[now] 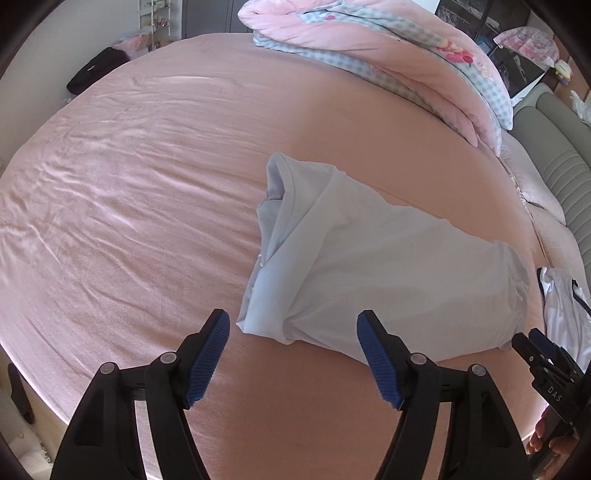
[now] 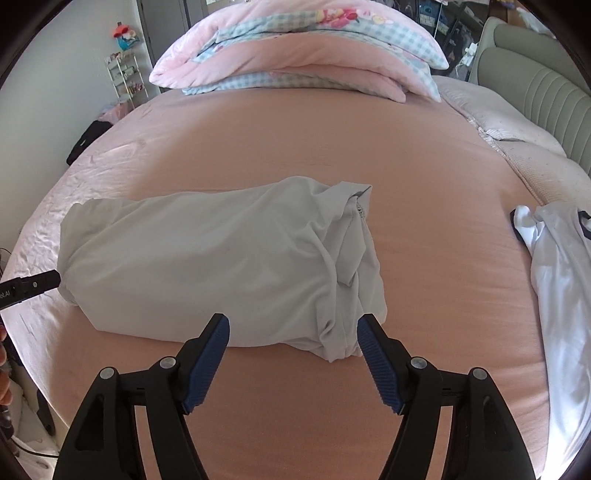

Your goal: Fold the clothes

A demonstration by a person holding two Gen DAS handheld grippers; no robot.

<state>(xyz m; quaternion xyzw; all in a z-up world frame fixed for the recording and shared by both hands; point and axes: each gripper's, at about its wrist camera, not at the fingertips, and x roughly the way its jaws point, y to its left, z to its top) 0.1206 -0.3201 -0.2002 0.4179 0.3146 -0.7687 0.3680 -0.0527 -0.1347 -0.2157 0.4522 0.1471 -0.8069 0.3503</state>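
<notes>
Both grippers, left gripper (image 1: 293, 354) and right gripper (image 2: 293, 356), stand spread and empty above the folded garment (image 2: 221, 258) on the bed (image 2: 258, 140). This fold seems finished; next, I think, the white shirt (image 2: 557, 280) at right needs picking.

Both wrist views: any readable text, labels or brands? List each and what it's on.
"DAS" on the black body of the right tongs, seen in the left wrist view.
"LAI", with its start cut off at the frame edge, on the black body of the left tongs, seen in the right wrist view.
Quilt print: cartoon figures only, no readable words.
</notes>
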